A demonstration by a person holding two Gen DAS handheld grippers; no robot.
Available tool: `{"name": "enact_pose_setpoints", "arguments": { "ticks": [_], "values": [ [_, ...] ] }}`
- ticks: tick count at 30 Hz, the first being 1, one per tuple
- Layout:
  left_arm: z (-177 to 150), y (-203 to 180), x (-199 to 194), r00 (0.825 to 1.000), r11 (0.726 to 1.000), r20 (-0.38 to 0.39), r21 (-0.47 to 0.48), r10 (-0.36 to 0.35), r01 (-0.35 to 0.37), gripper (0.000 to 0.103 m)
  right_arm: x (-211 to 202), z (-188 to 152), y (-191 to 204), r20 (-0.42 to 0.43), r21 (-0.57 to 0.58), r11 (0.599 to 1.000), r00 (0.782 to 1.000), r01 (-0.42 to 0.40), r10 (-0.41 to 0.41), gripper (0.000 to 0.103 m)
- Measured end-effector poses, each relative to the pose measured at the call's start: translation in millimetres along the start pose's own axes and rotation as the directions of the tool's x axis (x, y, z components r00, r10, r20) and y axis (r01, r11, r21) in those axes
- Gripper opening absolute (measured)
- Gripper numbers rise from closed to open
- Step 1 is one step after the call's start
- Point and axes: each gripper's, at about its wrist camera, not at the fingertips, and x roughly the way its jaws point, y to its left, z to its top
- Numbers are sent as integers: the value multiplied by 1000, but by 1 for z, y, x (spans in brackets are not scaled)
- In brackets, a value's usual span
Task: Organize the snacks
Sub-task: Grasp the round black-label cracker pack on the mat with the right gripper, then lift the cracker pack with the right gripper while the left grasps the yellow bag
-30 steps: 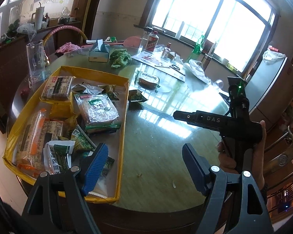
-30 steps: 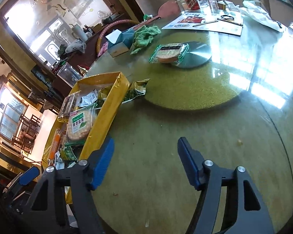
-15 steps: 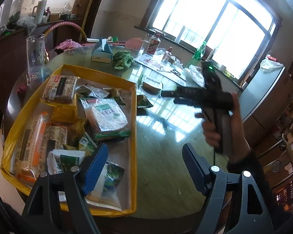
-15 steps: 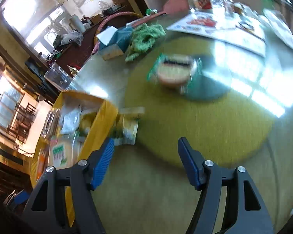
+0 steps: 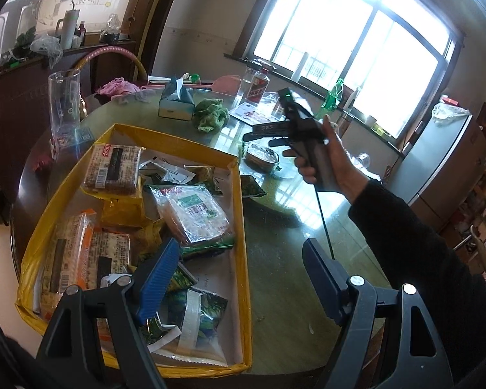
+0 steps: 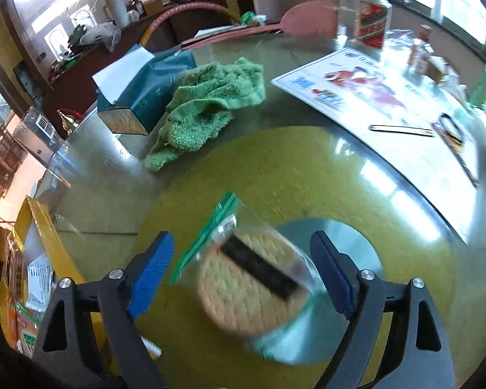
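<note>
Right gripper [image 6: 241,274]: jaws are opening, spread wide; the round cracker pack [image 6: 252,282] is seen between them, apparently untouched, though the view is blurred.
Cracker pack: laid on the glass table [image 6: 307,175].
Green towel [image 6: 207,103]: found at 11 o'clock from the pack.
Left gripper [image 5: 239,278]: jaws held apart, nothing clamped, poised over the yellow box [image 5: 241,214] of snacks.

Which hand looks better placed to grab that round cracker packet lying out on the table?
The right. Its gripper hangs right over the round cracker packet, jaws opening with the packet between them, not yet pressing. The left gripper is open over the yellow box, away from the packet.
</note>
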Motion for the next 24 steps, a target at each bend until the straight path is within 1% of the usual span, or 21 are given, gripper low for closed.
{"name": "enact_pose_setpoints", "arguments": {
  "ticks": [2,3,5,8,9,12,14,16,18,21,24],
  "values": [
    [1,2,2,1000,1000,-4,-4,-1,1,79,9,0,0,-22,-11,1000,1000,5,-5,86],
    [1,2,3,1000,1000,-5,-5,-4,4,79,11,-3,0,-32,-15,1000,999,-16,15,86],
    [2,3,6,1000,1000,-7,-7,-6,6,79,6,-18,4,-45,-62,996,997,-66,63,86],
    [1,4,6,1000,1000,-9,-13,-16,16,79,-4,-37,12,-62,-91,991,994,-94,89,86],
    [1,3,5,1000,1000,-7,-12,-19,19,79,-6,-43,17,-70,-108,990,994,-88,81,86],
    [1,1,3,1000,1000,-8,-16,-14,13,79,-4,-50,29,-67,-152,988,998,-7,-3,86],
    [-1,-2,0,1000,1000,-5,-16,-10,10,79,-4,-56,36,-59,-158,986,997,47,-57,80],
    [-3,-5,-2,1000,1000,-3,-14,-3,3,79,-9,-63,34,-63,-118,990,994,78,-86,78],
    [-5,-9,-3,1000,1000,-10,-17,-2,1,79,-19,-77,28,-77,-48,993,991,109,-113,77],
    [-6,-17,-1,1000,1000,-26,-15,-5,5,79,-41,-109,12,-96,59,987,985,150,-144,77],
    [-6,-29,4,999,1000,-53,-4,-11,11,79,-65,-147,-1,-99,151,975,983,165,-151,77]
  ]
}}
